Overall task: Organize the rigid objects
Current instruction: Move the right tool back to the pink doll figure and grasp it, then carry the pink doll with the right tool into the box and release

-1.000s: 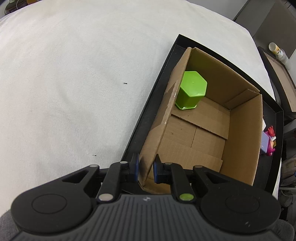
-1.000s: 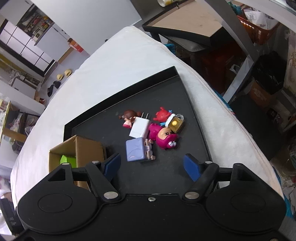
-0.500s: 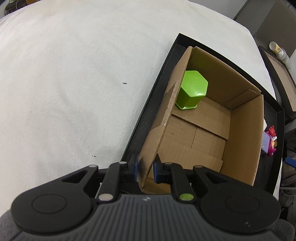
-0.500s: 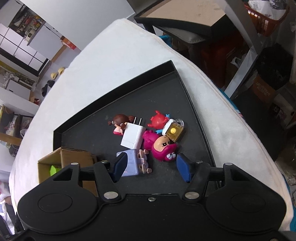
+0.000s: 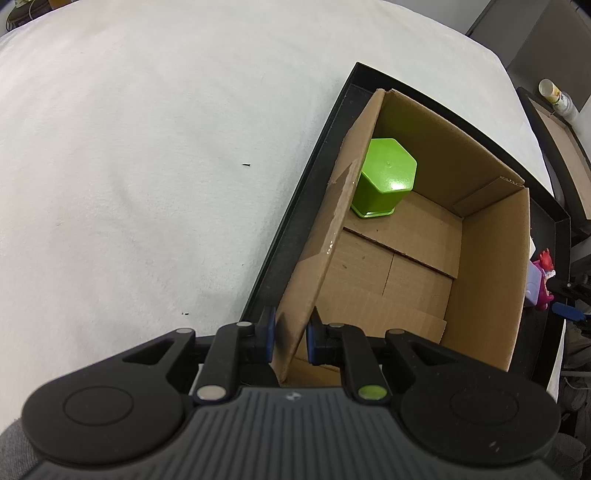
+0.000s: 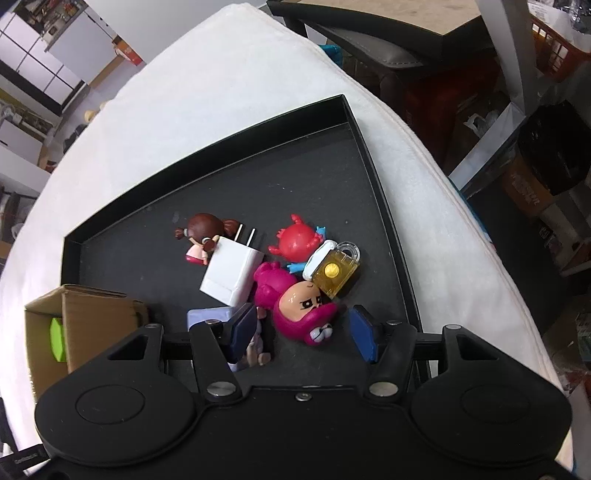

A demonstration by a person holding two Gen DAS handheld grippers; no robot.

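My left gripper [image 5: 290, 339] is shut on the near corner wall of an open cardboard box [image 5: 491, 258] that stands in a black tray [image 5: 295, 214]. A green hexagonal cup [image 5: 384, 181] sits upside down inside the box. My right gripper [image 6: 301, 330] is open just above a pink figure with a peach face [image 6: 303, 314], one pad on each side. Beside it lie a white charger plug [image 6: 231, 273], a brown-haired doll [image 6: 201, 236], a red crab toy [image 6: 295, 242], a gold padlock [image 6: 334, 271] and a lilac block [image 6: 207, 315].
The tray [image 6: 391, 229] lies on a white cloth-covered table [image 5: 129, 147]. The box [image 6: 88, 317] stands left of the toys in the right wrist view. Beyond the table's right edge are dark shelves and another tray [image 6: 369, 22].
My right gripper has moved forward and down over the toy pile, so the pink figure now sits between its pads. My left gripper has stayed shut on the box wall.
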